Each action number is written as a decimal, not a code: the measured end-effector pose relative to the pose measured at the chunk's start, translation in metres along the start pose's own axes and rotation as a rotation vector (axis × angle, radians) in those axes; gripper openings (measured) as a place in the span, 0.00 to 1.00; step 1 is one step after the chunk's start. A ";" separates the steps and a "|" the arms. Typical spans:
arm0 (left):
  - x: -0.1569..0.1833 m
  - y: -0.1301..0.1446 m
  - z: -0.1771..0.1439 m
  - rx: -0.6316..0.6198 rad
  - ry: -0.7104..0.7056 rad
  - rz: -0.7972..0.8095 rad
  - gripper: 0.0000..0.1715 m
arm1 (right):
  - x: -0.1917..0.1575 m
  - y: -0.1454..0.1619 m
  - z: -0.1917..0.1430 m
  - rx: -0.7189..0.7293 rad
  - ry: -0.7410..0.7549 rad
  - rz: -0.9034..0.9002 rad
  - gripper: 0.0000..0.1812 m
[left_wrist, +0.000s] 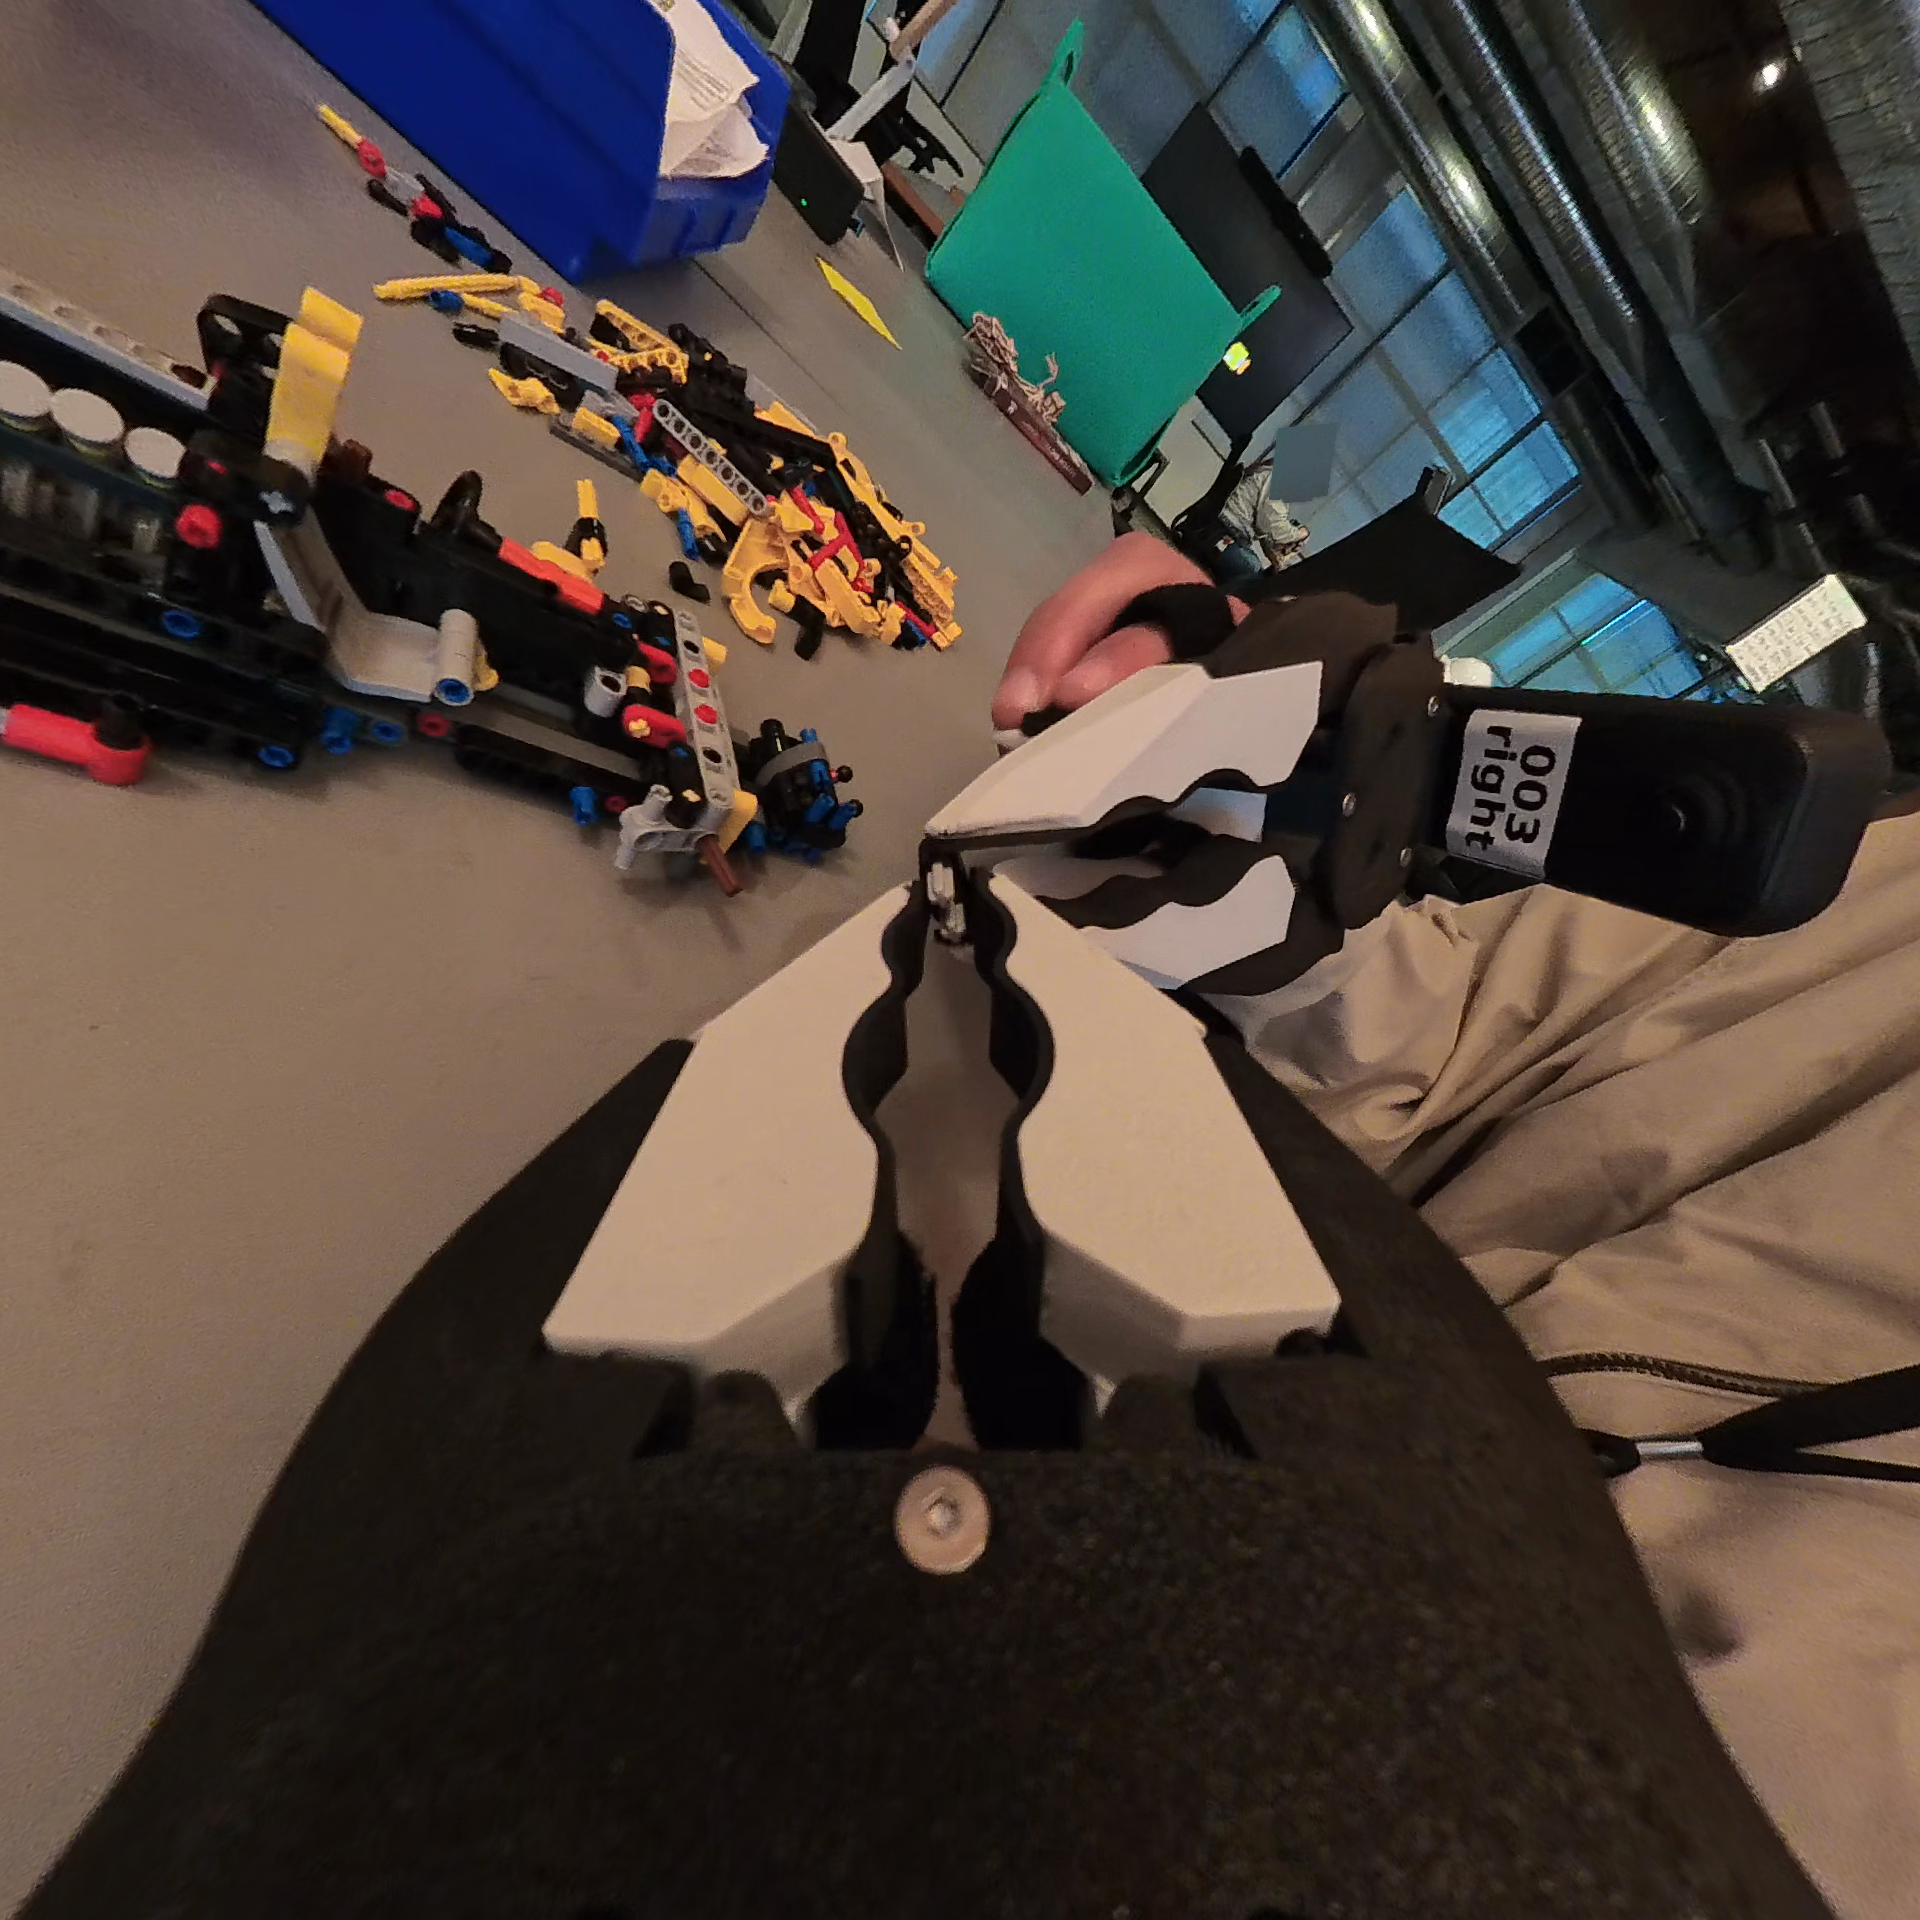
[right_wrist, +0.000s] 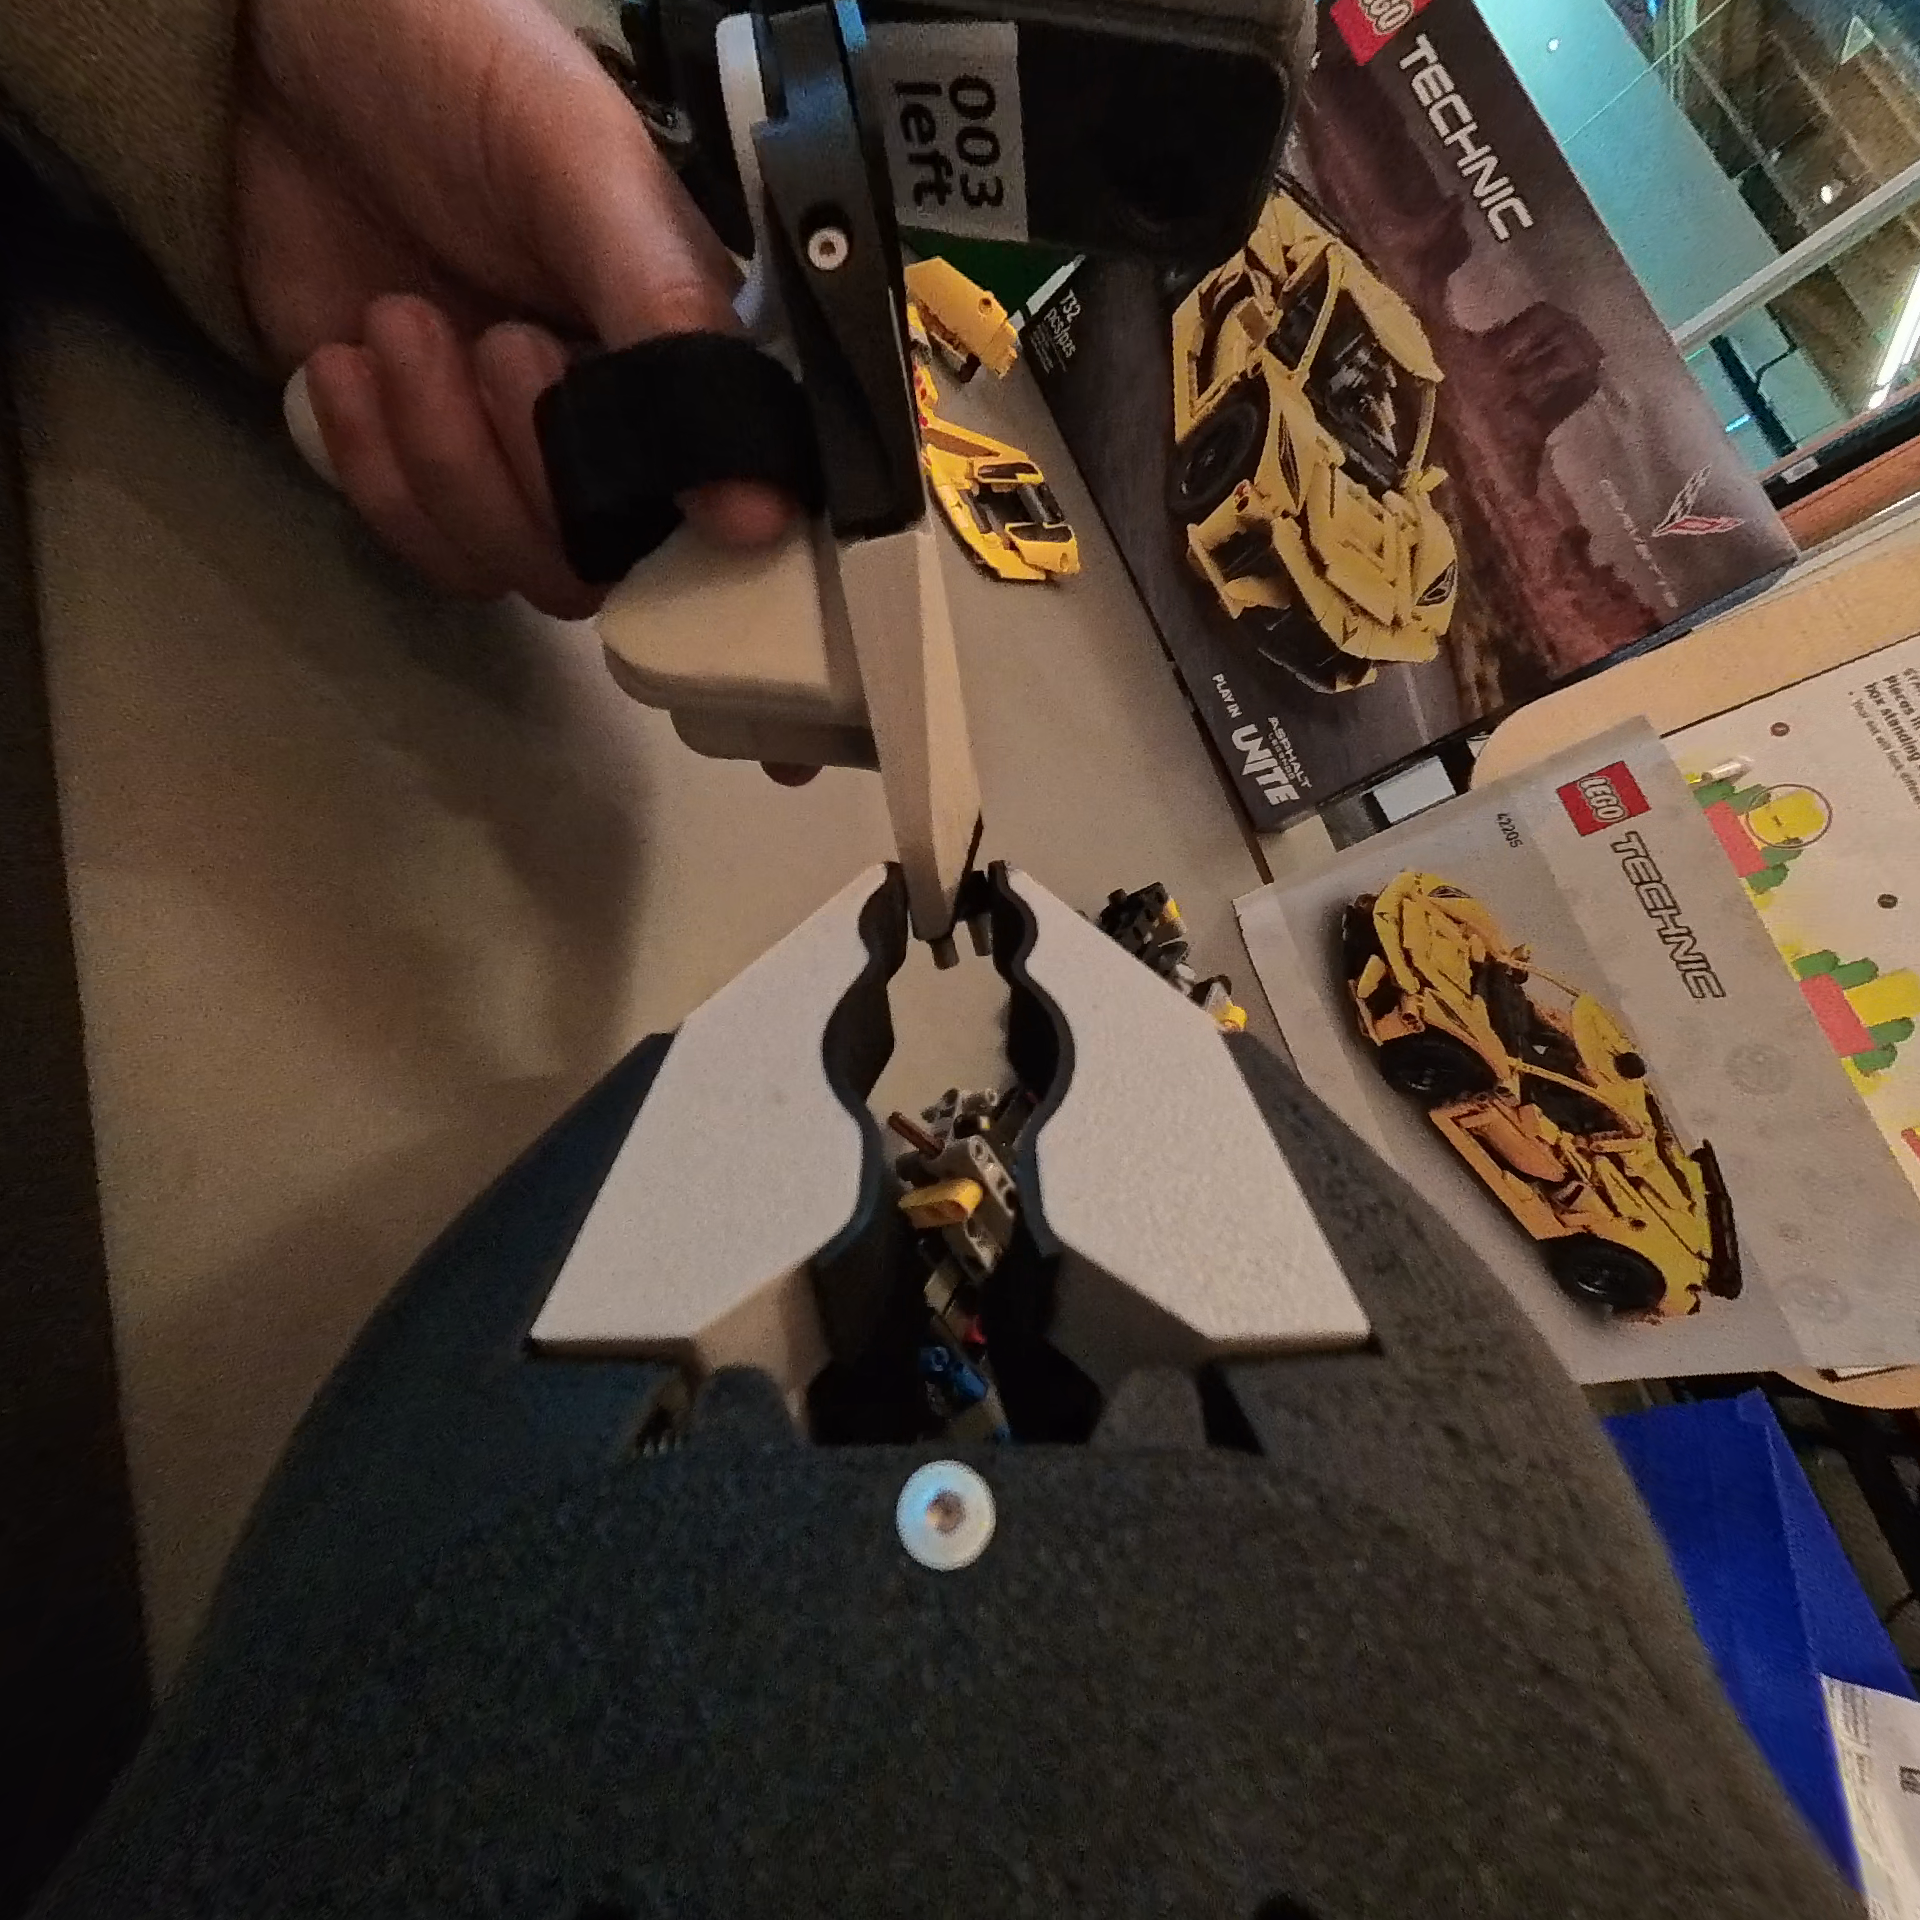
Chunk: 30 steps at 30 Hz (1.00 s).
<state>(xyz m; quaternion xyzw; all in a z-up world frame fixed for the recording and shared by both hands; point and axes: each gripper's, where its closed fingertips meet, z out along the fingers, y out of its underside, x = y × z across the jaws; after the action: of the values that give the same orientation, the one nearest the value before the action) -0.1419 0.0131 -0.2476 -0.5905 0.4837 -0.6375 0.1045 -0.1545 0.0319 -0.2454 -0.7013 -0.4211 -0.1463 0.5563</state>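
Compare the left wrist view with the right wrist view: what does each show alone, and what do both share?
Left only: a loose brick pile, a half-built model, a blue bin, a green bag.
Right only: a set box, a booklet, yellow body sections.
Both: the left hand-held gripper and right hand-held gripper, tips meeting on a small grey part.

The light is warm and rather dim on my grey matte tabletop (left_wrist: 312, 1039), with soft shadows. Cool daylight comes from the tall glass windows (left_wrist: 1455, 343) far behind. Both wide-angle pictures bend strongly at the edges. My black foam gripper bodies close to the lens look grainy and unsharp.
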 end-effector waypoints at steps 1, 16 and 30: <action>0.001 -0.001 -0.001 0.009 0.002 0.009 0.04 | 0.000 -0.001 -0.001 0.007 0.006 0.016 0.08; 0.059 -0.025 -0.021 0.169 0.223 0.251 0.04 | 0.019 -0.055 -0.040 0.492 -0.654 1.107 0.02; 0.053 -0.027 -0.019 0.179 0.164 0.244 0.04 | 0.020 -0.051 -0.035 0.462 -0.616 1.113 0.02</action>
<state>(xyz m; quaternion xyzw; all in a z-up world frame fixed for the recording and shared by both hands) -0.1615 -0.0010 -0.1898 -0.4617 0.5000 -0.7066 0.1936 -0.1717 0.0105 -0.1868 -0.6864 -0.1569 0.4621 0.5391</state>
